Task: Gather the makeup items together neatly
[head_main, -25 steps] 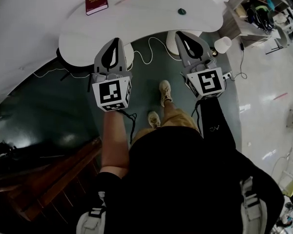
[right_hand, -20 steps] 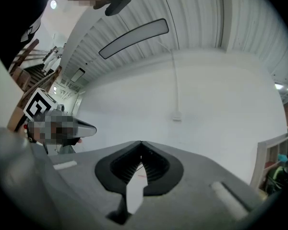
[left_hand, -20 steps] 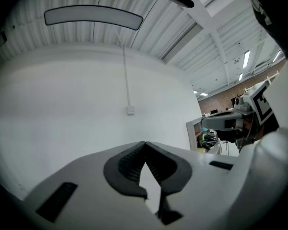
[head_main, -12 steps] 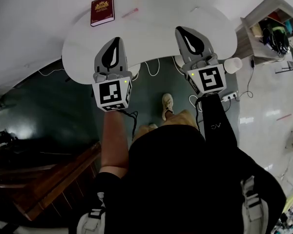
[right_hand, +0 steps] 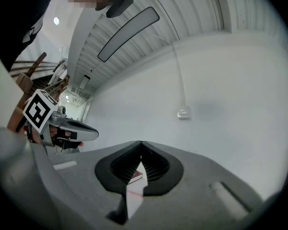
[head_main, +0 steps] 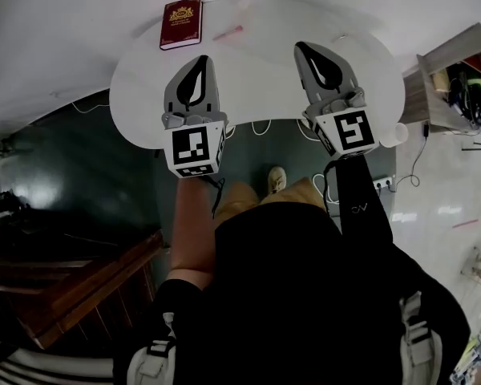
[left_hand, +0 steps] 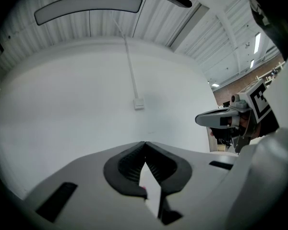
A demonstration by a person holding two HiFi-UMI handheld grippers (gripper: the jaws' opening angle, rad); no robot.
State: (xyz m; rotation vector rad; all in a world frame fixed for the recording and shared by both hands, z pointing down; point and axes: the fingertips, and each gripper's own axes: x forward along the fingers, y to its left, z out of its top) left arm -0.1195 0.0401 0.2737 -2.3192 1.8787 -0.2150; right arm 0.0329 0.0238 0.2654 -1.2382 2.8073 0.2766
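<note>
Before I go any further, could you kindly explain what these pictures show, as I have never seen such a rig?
There is no robot: a person stands at a white table, holding a two-jaw tool in each hand, the left gripper and the right gripper. The cubes with square markers are part of them. The head view comes from a camera on the person's head, looking steeply down. The two gripper views come from a camera on each gripper, looking along its jaws toward a white wall. On the table lie a dark red book and a slim pink item that I cannot identify. Both grippers are shut and hold nothing.
</note>
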